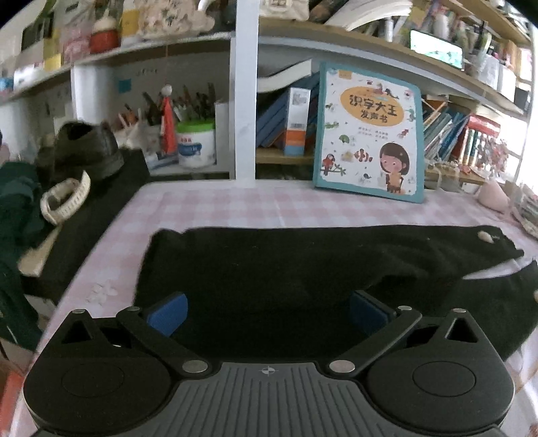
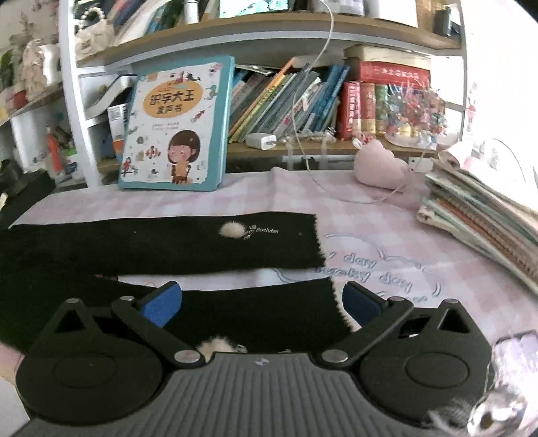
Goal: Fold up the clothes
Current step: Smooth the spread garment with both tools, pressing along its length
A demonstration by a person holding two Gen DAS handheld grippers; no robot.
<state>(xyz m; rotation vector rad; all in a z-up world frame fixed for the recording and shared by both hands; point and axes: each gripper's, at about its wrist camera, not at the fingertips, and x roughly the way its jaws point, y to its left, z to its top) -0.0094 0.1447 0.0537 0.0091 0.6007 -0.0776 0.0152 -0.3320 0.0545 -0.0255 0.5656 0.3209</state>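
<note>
both the left gripper (image 1: 269,314) and the right gripper (image 2: 261,307) are hovering spread wide, holding nothing; i'd be pinching the black trousers (image 2: 161,242) cleanly at their six o'clock edge.

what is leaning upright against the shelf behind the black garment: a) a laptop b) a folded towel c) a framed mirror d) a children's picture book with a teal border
d: the children's picture book with a teal border and a cartoon girl on its cover leans against the shelf, standing on the pink checked cloth beyond the black garment.
</note>
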